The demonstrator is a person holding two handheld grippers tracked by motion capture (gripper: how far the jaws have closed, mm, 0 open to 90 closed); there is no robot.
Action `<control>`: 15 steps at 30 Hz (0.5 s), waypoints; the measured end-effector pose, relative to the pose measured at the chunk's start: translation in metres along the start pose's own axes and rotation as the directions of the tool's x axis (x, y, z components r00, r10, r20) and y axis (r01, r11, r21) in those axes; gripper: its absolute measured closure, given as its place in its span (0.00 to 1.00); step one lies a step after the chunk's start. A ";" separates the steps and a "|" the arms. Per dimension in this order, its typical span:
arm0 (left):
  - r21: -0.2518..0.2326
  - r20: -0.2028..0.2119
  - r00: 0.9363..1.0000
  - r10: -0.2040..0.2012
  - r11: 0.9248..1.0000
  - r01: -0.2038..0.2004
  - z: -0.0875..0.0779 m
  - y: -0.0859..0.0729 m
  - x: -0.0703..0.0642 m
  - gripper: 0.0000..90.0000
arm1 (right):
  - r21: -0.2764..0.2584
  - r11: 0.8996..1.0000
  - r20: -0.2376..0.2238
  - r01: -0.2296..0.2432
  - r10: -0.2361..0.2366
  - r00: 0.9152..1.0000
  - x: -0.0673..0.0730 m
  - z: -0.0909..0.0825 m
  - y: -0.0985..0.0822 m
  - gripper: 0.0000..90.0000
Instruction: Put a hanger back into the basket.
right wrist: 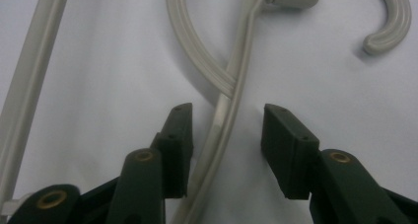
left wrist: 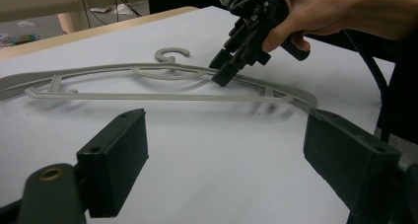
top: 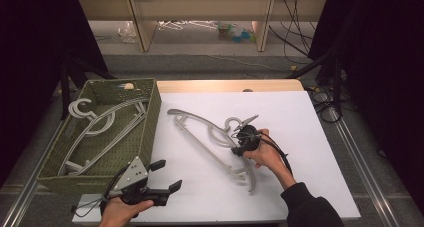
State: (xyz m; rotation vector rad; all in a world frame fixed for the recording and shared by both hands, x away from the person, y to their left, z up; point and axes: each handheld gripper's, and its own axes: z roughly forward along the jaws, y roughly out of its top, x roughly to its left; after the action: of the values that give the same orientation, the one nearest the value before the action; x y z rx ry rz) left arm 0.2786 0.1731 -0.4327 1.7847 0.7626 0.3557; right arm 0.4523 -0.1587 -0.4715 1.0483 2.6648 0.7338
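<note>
Right tool (top: 243,137) lowered over grey plastic coat hanger (top: 210,137) lying mid-worktop (top: 300,137), jaws apart astride its arm. Left tool (top: 162,174) near edge, spread wide, holding nothing.

Lab, dark curtains (top: 30,47), floor cables (top: 295,27)
</note>
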 end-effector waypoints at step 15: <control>0.009 -0.012 1.000 -0.003 1.000 0.004 -0.001 -0.001 0.001 0.19 | 0.032 0.999 0.002 -0.015 0.015 1.000 -0.007 0.000 0.005 0.81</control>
State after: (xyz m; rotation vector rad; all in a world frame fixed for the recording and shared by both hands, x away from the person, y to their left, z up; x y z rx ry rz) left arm 0.2787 0.1750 -0.4333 1.7909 0.7770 0.3617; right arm 0.4602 -0.1605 -0.4691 1.0772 2.6788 0.6946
